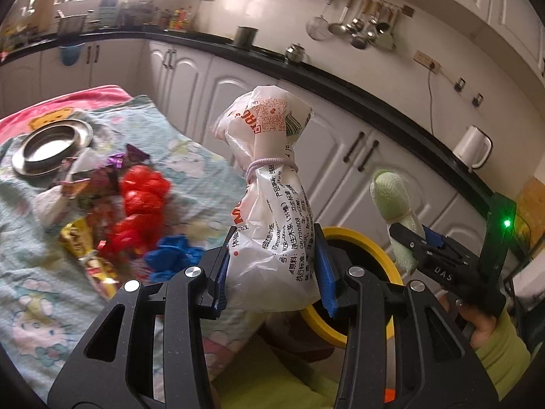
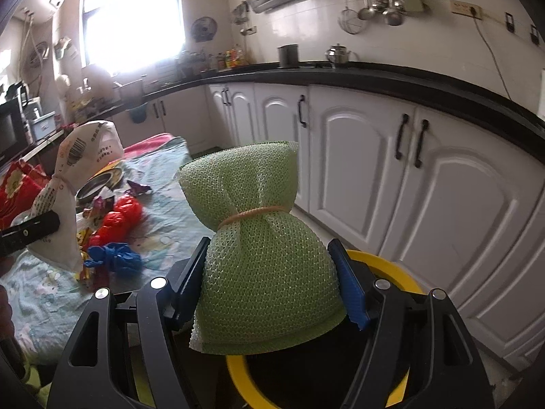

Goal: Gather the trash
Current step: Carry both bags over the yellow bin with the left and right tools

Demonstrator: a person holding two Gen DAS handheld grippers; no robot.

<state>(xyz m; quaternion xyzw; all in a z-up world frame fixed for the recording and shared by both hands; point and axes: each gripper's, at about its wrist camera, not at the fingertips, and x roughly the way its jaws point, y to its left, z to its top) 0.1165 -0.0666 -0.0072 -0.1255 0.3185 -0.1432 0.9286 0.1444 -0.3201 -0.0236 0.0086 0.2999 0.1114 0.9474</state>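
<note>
My left gripper [image 1: 272, 266] fingers pinch a white printed plastic bag tied with a pale hair band [image 1: 269, 184], held just above the yellow-rimmed black bin [image 1: 361, 242]. My right gripper [image 2: 272, 279] fingers clamp a green foam-net bundle tied with a rubber band [image 2: 259, 238] over the same bin. Red, blue and foil wrappers [image 1: 136, 204] lie on the cloth-covered table [image 1: 41, 289] beside a steel plate [image 1: 51, 143].

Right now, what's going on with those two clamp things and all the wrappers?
A person is clearing trash with a handheld gripper in each hand. The left gripper is clamped on a white printed plastic bag; the right gripper is clamped on a green foam net bundle. Both are above a yellow-rimmed bin. Candy wrappers lie on the blanket-covered table.
</note>
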